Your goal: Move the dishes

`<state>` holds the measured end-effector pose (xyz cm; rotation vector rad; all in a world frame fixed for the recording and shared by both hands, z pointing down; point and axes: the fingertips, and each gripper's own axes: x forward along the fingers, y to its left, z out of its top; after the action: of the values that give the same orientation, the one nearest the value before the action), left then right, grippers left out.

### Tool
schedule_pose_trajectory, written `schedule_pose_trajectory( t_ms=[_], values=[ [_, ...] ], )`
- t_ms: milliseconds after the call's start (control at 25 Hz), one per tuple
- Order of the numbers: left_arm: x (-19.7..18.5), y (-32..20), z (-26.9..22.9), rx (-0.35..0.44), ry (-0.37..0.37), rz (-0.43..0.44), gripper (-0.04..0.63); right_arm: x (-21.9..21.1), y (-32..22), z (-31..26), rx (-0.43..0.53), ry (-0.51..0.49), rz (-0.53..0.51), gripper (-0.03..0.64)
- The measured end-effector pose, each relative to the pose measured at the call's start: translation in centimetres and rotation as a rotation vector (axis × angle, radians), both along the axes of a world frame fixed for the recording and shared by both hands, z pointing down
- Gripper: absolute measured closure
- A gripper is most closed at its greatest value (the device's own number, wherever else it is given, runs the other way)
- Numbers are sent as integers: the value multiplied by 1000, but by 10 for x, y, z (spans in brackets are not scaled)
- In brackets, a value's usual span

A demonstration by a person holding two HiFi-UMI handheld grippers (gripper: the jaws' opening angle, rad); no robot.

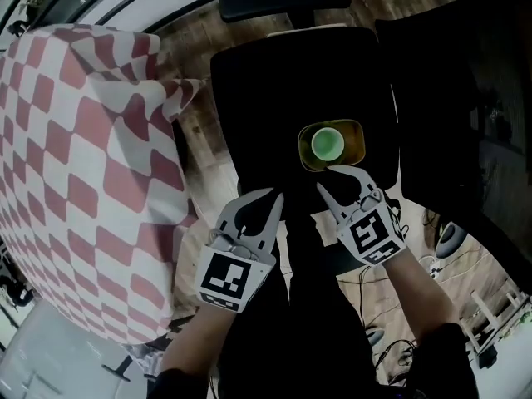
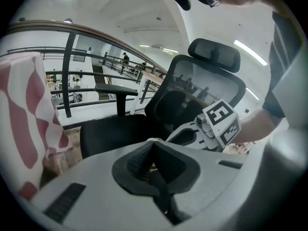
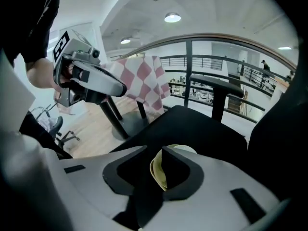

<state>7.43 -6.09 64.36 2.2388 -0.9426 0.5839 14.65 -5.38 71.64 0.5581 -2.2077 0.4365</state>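
Yellow dish (image 1: pixel 354 131) with green cup (image 1: pixel 327 145) in it, centre-right of head view, sitting flat on the bench (image 1: pixel 258 98) (a black chair seat).

Right tongs (image 1: pixel 329 179) open, tips right at the dish's near rim, just below it in frame. In the right gripper view, rim seen in the gap against one pad. Not clamped, by the look of it.

Left tongs (image 1: pixel 275 194) closed on nothing, lower left of the dish and clearly further off.

Key relation: dish straight ahead of the right tongs along the jaw line, so a short push forward and a close should take the rim. Roughly squarish with rounded corners, no real long axis, so approach angle not critical.

Risk, as a judgement: loose cup inside, likely to tip or slide if the dish gets lifted by one edge. Keep it level.

Room: bare seat to the upper left of the dish. Dark chair back (image 1: pixel 465 81) close on the right. Checked cloth (image 1: pixel 83 165) filling the left of frame, just beyond the seat edge.
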Motion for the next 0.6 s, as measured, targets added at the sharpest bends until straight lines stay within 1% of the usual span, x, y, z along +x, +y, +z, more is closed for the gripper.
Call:
schedule_pose_trajectory(
  t_ms=[160,240,320,440,520,600],
  values=[
    [0,11,38,-52,12,-37,592,3,-4,30,41,100,-67,535],
    [-1,13,48,-52,8,-34,592,4,-8,45,61,155,-100,535],
    [-3,13,52,-49,3,-29,592,6,-11,61,79,235,-144,535],
    [-6,12,48,-57,0,-29,592,12,-9,82,96,369,-249,538],
    [-8,9,32,-52,1,-27,592,14,-6,84,87,404,-293,576],
    [-10,0,8,-20,6,-31,592,14,-6,74,81,411,-307,583]
  ],
)
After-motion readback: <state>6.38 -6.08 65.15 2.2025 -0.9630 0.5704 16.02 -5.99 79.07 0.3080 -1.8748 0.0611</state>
